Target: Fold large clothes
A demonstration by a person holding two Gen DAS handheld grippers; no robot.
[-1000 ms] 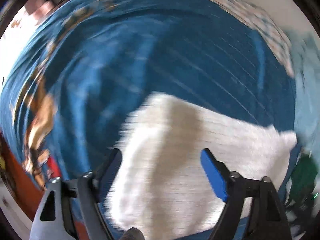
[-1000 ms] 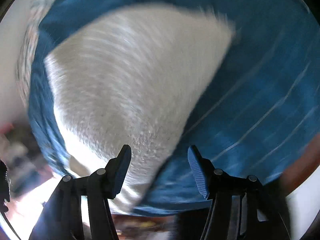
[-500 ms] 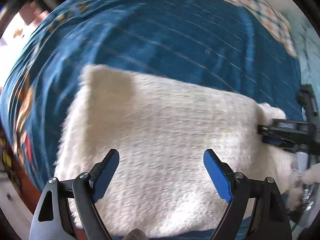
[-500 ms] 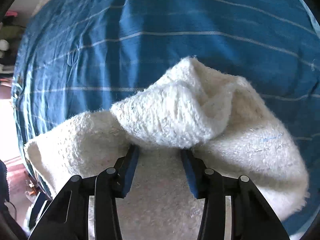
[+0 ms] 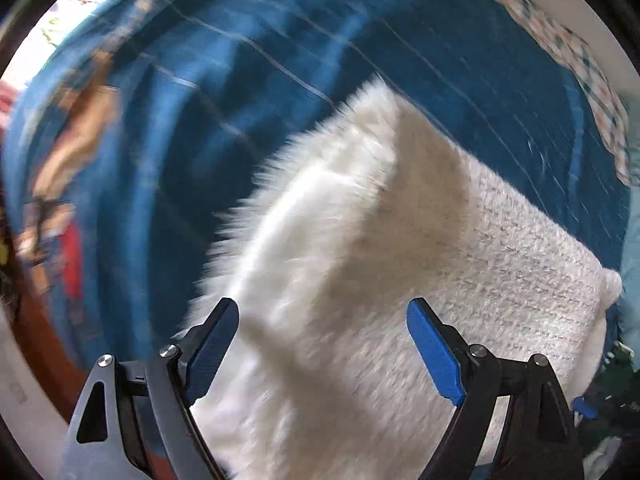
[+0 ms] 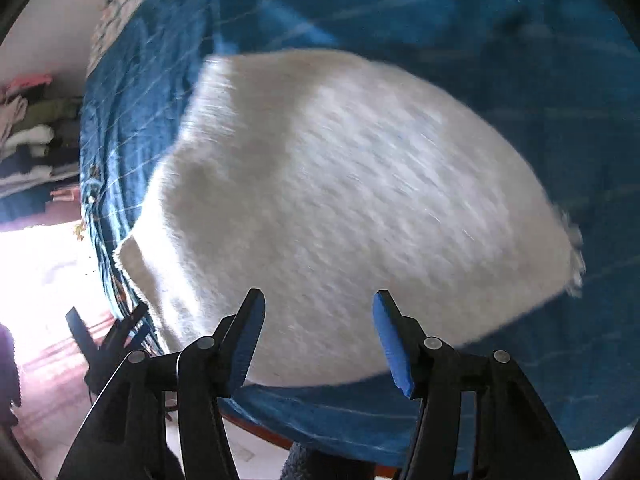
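A fluffy white knitted garment (image 5: 400, 280) lies folded on a blue striped bedspread (image 5: 280, 80). It also shows in the right wrist view (image 6: 340, 200), on the same bedspread (image 6: 520, 40). My left gripper (image 5: 320, 344) is open and empty, hovering over the garment's near edge. My right gripper (image 6: 318, 336) is open and empty, just above the garment's near edge. The left gripper (image 6: 108, 340) shows at the lower left of the right wrist view. Both views are blurred by motion.
The bed's front edge with a wooden frame (image 6: 260, 432) runs below the right gripper. A pile of clothes (image 6: 32, 140) sits at the far left. A checked pillow or cloth (image 5: 580, 68) lies at the bed's far right edge.
The right gripper has let go of the bunched white fold and drawn back, jaws wider. The garment now lies flatter. Both cameras have swung, the left one toward the garment's left edge.
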